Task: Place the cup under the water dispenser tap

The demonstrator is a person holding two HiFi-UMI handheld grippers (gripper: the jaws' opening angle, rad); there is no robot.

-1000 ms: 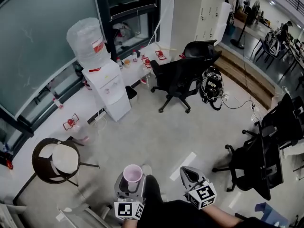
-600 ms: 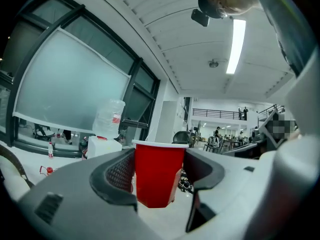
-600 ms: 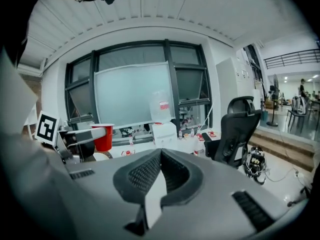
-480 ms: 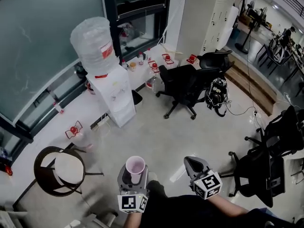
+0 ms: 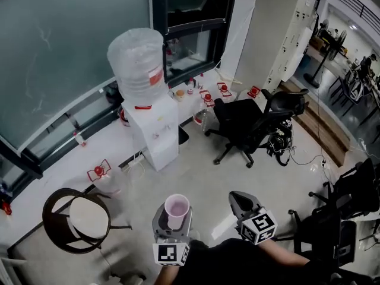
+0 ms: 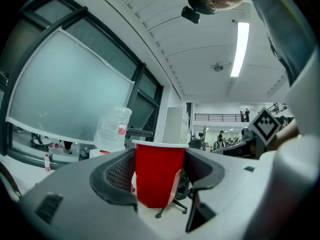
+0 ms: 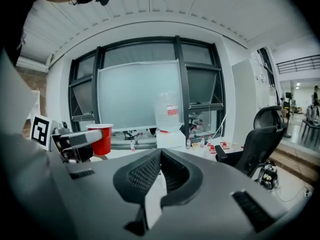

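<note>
Because the cup (image 5: 177, 210) is thin, light plastic that looks empty and would likely buckle under a hard squeeze, the left tool (image 6: 158, 170) grasps it upright by the mid wall, one jaw on each side, which seems the soundest place to hold it. The cup is carried in the air above the floor (image 5: 202, 168), well apart from the dispenser (image 5: 157, 132). The right tool (image 7: 159, 156) is clenched on nothing.

Bright, even indoor light from a ceiling strip light (image 6: 240, 49); both gripper views bulge fisheye-like, dark at corners.
</note>
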